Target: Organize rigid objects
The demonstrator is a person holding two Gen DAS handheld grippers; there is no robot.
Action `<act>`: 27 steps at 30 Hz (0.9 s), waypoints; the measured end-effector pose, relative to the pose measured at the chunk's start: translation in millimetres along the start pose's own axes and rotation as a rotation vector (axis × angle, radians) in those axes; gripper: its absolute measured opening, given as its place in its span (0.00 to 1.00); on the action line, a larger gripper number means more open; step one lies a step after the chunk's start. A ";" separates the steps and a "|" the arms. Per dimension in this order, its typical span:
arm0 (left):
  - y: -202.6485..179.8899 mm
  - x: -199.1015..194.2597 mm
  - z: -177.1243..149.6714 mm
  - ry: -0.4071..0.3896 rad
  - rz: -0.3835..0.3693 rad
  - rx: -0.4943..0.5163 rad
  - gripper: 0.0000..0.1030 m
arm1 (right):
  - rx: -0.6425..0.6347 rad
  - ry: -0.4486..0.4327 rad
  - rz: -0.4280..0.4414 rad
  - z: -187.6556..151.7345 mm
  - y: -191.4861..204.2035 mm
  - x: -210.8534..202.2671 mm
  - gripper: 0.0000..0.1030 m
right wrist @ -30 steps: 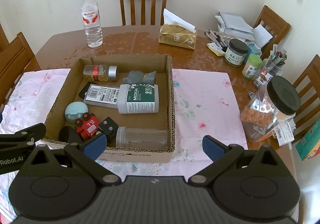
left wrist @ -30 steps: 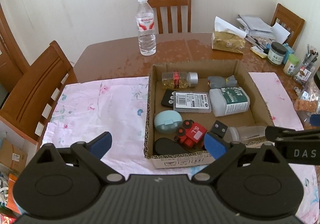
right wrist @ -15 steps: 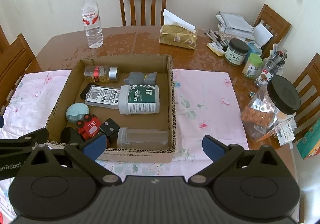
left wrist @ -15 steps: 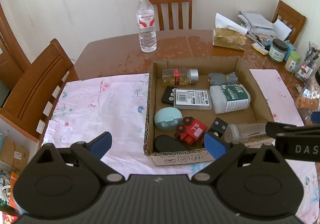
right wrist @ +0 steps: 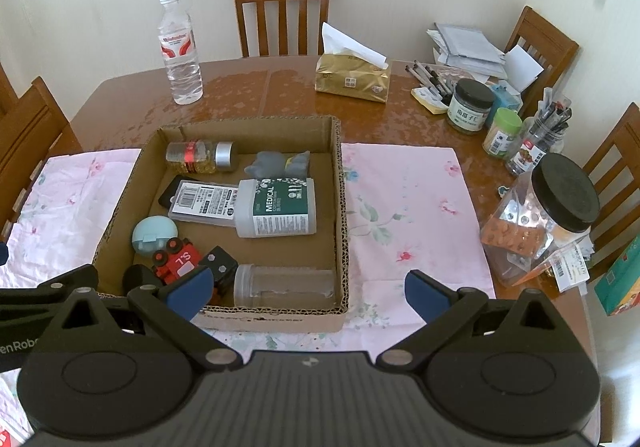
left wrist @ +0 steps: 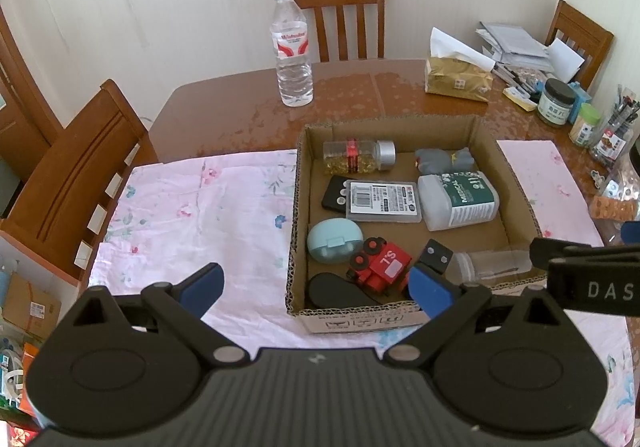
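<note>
A shallow cardboard box (left wrist: pixel 298 187) (right wrist: pixel 342 207) sits on a pink floral cloth (left wrist: pixel 192 215) (right wrist: pixel 408 215). Inside lie a pill bottle (left wrist: pixel 358 156) (right wrist: pixel 198 157), a grey toy (left wrist: pixel 440 161), a white medical bottle (left wrist: pixel 460 199) (right wrist: pixel 276 209), a clear flat case (left wrist: pixel 384 201), a pale blue case (left wrist: pixel 334 241) (right wrist: pixel 154 235), a red toy truck (left wrist: pixel 380 267) (right wrist: pixel 178 259), a black die (left wrist: pixel 436 257) and a clear jar (right wrist: pixel 284 285). My left gripper (left wrist: pixel 314 287) is open above the box's near left corner. My right gripper (right wrist: pixel 306 287) is open above its near right corner. Both hold nothing.
A water bottle (left wrist: pixel 292 51) (right wrist: pixel 180 47) stands at the table's far side. A gold tissue pack (right wrist: pixel 352 75), jars (right wrist: pixel 470 107), pens and papers (right wrist: pixel 472 43) crowd the far right. A big black-lidded jar (right wrist: pixel 536 219) stands right of the cloth. Wooden chairs (left wrist: pixel 68 175) ring the table.
Both grippers have drawn back and risen slightly, so the box sits a little farther away in both views. Both stay open, and nothing in the box has moved.
</note>
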State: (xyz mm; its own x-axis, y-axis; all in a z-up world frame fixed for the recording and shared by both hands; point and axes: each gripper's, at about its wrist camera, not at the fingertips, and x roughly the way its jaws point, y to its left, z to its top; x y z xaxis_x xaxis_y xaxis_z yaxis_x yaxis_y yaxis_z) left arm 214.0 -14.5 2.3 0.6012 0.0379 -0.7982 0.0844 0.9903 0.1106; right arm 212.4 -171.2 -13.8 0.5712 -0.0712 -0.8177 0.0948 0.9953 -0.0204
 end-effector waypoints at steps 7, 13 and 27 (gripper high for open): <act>0.6 -1.4 0.1 -0.005 0.011 -0.001 0.96 | -0.007 0.000 -0.002 -1.5 2.1 -0.2 1.00; 0.5 -3.0 -1.3 -0.007 0.021 -0.003 0.96 | -0.011 0.000 0.006 -3.6 2.4 -0.8 1.00; -9.0 -7.4 -7.4 0.001 0.047 -0.021 0.96 | -0.041 0.001 0.035 -7.0 -4.6 0.7 1.00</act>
State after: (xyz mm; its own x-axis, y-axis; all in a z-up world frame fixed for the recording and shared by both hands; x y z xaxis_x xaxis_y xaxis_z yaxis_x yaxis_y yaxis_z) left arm 203.0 -22.7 2.8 0.6037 0.0850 -0.7926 0.0392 0.9899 0.1360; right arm 206.7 -175.4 -18.3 0.5725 -0.0361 -0.8191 0.0410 0.9990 -0.0154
